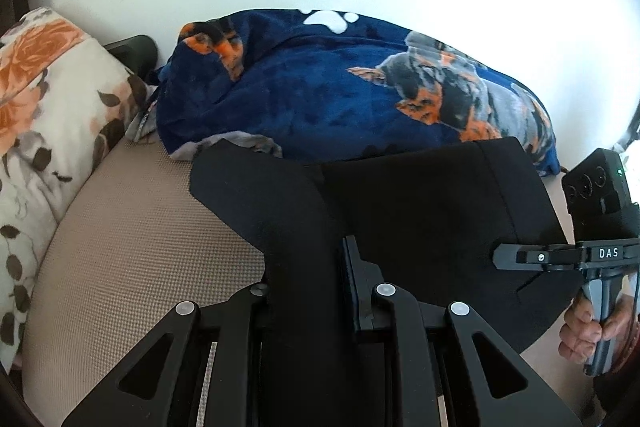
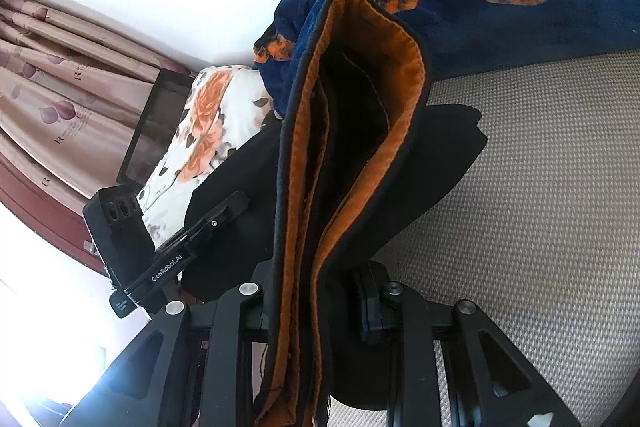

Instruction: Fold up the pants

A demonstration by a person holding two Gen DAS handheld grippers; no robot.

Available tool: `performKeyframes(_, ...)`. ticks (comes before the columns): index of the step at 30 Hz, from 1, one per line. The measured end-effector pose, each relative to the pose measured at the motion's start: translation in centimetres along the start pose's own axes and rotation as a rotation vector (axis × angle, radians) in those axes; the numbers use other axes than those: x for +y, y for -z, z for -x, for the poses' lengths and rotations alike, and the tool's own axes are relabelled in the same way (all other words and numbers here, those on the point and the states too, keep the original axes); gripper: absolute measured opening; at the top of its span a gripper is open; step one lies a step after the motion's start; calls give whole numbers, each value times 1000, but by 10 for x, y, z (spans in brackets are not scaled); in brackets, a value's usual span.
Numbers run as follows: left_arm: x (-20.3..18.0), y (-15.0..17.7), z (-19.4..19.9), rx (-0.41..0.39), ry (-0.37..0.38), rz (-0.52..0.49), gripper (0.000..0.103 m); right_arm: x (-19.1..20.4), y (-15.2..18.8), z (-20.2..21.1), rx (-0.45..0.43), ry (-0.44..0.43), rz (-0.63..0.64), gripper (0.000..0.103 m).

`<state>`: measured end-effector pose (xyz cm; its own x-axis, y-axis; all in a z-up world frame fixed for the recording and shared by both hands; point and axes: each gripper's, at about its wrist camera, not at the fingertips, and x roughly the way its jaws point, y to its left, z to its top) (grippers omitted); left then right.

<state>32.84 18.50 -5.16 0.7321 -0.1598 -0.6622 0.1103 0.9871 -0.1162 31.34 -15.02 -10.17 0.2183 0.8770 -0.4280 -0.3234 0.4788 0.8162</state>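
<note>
Black fabric pants (image 1: 420,211) lined in orange hang mid-fold above the beige woven mattress (image 1: 120,267), pinched in the left gripper (image 1: 308,287). Right wrist view: right gripper (image 2: 312,291) clamps the waistband; next, lower both evenly.

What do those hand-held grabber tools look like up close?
Both are matte black. The right gripper reads "DAS" in white and carries a boxy black camera block with a green light over a grey handle in a bare hand. The left gripper reads "GenRobot.AI". Round silver pivot pins join the angular linkages.
</note>
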Motion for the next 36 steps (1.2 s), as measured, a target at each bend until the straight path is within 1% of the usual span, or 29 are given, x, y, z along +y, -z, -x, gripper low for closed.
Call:
performKeyframes(11, 22, 14, -14, 23, -26, 39, 20, -20, 2, -3, -1, 26, -46, 25)
performKeyframes(15, 28, 21, -18, 30, -28, 59, 20, -24, 3, -3, 2, 50, -48, 25)
performKeyframes(18, 31, 28, -23, 38, -46, 54, 22, -23, 4, -6, 3, 85, -37, 25)
performKeyframes(21, 33, 32, -26, 40, -50, 53, 23, -16, 6, -10, 4, 157, 11, 25)
performKeyframes(26, 33, 36, -28, 36, -61, 48, 24, -3, 8, -16, -7, 245, 69, 25)
performKeyframes(31, 38, 39, -31, 44, -49, 71, 27, -2, 13, -19, -31, 302, 89, 26)
performKeyframes(36, 37, 40, -34, 49, -58, 72, 29, -1, 19, -19, -49, 357, 121, 27)
